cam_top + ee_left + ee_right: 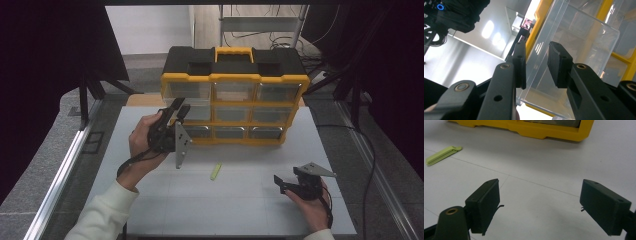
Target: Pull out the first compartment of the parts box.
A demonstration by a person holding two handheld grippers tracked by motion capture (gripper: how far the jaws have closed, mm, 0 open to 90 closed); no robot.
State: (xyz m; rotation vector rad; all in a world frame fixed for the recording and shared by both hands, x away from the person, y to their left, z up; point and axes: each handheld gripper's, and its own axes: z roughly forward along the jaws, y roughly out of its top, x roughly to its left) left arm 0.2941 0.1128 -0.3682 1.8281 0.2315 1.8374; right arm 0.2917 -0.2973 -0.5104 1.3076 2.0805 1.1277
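Gripping clear drawer [574, 50], left hand-held gripper [536, 65]

From my end I see a white worktop [240, 200] edged by aluminium rails [60, 175] on a grey floor [30, 200]. Black curtains [45, 75] hang on both sides; behind are a pale wall [147, 30] and cables [280, 40].
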